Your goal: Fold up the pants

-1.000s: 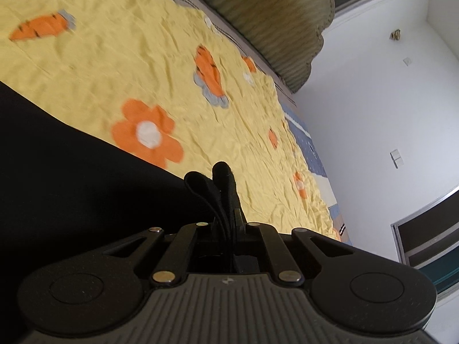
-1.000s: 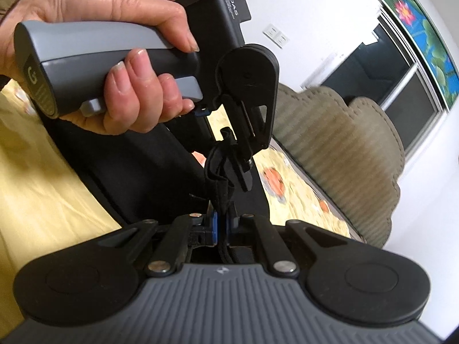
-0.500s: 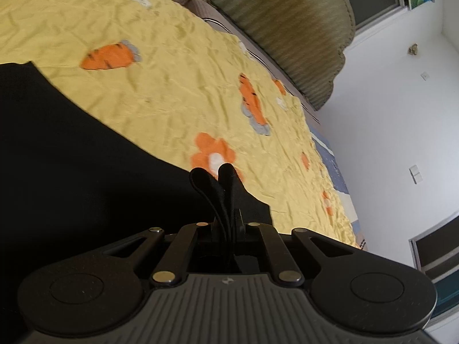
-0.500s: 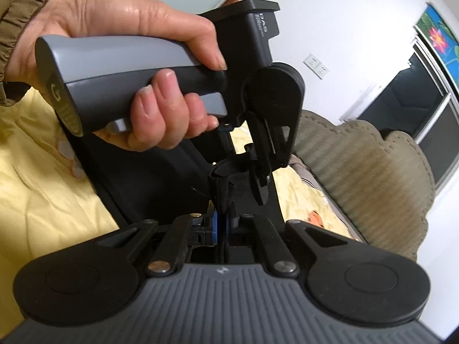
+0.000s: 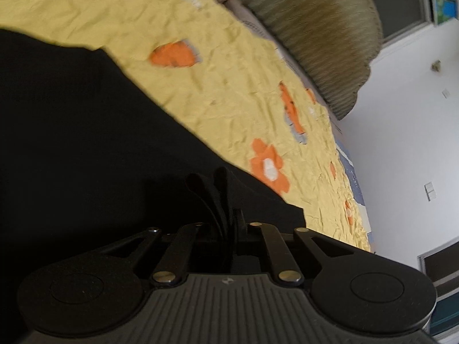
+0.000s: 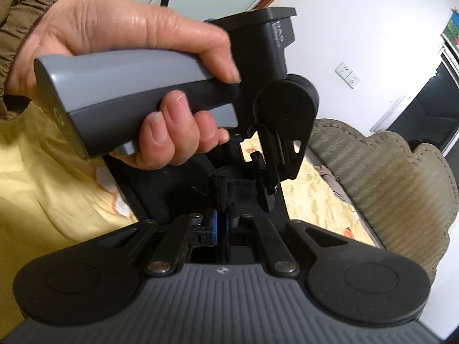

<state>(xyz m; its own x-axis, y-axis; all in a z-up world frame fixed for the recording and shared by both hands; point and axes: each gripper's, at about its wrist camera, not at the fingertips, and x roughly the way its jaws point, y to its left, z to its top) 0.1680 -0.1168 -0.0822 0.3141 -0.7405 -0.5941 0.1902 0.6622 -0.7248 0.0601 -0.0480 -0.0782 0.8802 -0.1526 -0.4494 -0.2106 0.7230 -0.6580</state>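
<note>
more black pants [image 5: 86, 132] under left tongs [image 5: 210, 176] than before, both tongs [image 6: 229, 189] pinching their fabric

Blurred white lettering on the left hand-held gripper [image 6: 266, 192] housing, too small to read.

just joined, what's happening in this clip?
A person is folding black pants on a bed with a yellow sheet. The left gripper and the right gripper each pinch black fabric, close together. The left gripper's jaws have just eased open slightly, cloth between them. The left hand grips its grey handle right ahead of the right gripper.
</note>
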